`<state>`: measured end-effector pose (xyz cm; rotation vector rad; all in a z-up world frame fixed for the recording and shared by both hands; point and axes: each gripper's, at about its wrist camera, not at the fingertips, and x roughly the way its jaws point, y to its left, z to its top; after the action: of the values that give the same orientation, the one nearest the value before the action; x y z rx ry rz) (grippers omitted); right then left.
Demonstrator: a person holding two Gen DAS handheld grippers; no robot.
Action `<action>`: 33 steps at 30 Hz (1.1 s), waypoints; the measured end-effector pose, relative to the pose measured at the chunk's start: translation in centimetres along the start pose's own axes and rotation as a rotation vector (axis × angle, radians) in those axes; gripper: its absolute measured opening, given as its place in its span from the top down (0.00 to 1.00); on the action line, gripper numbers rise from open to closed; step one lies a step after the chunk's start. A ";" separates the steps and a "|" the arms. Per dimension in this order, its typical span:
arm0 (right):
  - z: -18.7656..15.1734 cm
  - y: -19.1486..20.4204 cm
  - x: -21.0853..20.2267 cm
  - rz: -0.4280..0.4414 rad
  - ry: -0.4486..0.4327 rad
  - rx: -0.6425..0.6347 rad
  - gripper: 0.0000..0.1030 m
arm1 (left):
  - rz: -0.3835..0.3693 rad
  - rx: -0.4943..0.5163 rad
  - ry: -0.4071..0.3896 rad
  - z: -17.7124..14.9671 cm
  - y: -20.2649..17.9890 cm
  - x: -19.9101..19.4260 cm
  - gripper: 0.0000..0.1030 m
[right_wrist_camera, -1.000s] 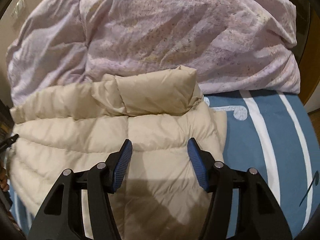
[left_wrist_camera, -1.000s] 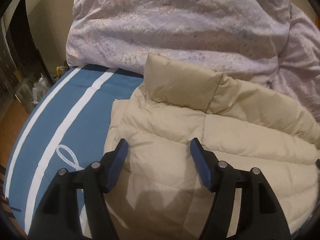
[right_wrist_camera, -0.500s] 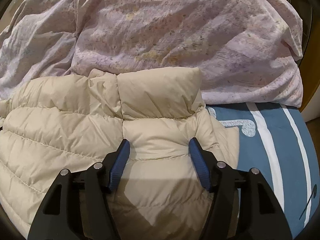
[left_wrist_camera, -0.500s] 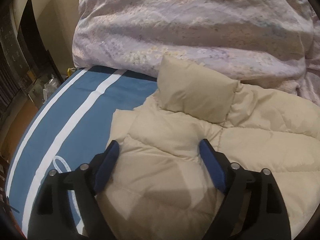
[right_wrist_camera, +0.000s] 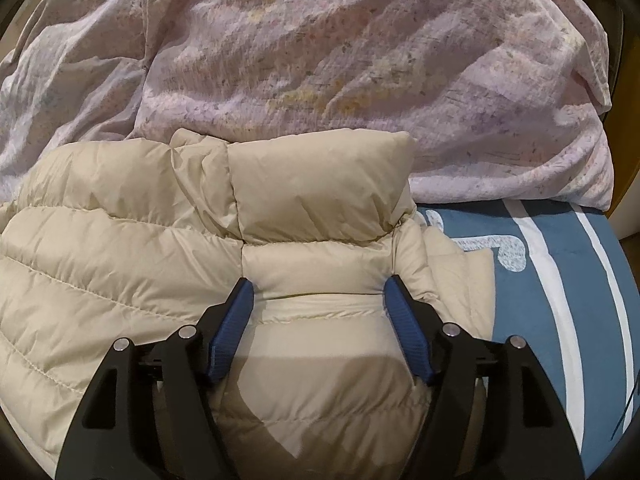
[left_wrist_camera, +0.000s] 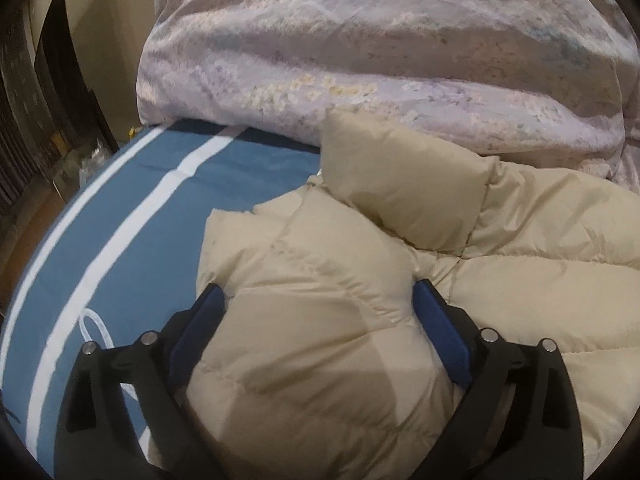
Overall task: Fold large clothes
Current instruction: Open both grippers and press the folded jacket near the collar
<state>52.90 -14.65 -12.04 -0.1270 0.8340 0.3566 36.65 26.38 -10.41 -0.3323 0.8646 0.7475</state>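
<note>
Now | beige puffer jacket (left_wrist_camera: 360,320) lies on the striped bed (left_wrist_camera: 132,240), collar against the lilac duvet (left_wrist_camera: 360,48) | left gripper (left_wrist_camera: 318,306) and right gripper (right_wrist_camera: 320,296): jaws just widened, straddling shoulder padding, not pinching | advice: sink deeper, close on both shoulders evenly.

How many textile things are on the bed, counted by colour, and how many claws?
Beige puffer jacket: 1
Lilac floral duvet: 1
Blue bed cover with white stripes: 1
Claws, left claw and right claw, both open: 2
Total: 5
</note>
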 end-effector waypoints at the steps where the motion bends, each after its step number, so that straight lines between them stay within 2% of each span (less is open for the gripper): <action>1: 0.0 0.0 0.2 -0.001 0.004 -0.001 0.32 | 0.001 -0.003 0.003 0.0 0.0 0.1 0.05; 33: 0.0 0.0 0.7 0.003 0.007 0.010 0.30 | 0.012 -0.004 0.012 -0.1 -0.1 0.8 0.03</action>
<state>53.34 -14.43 -12.51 -0.1181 0.8425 0.3548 36.94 26.63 -11.08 -0.3360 0.8765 0.7591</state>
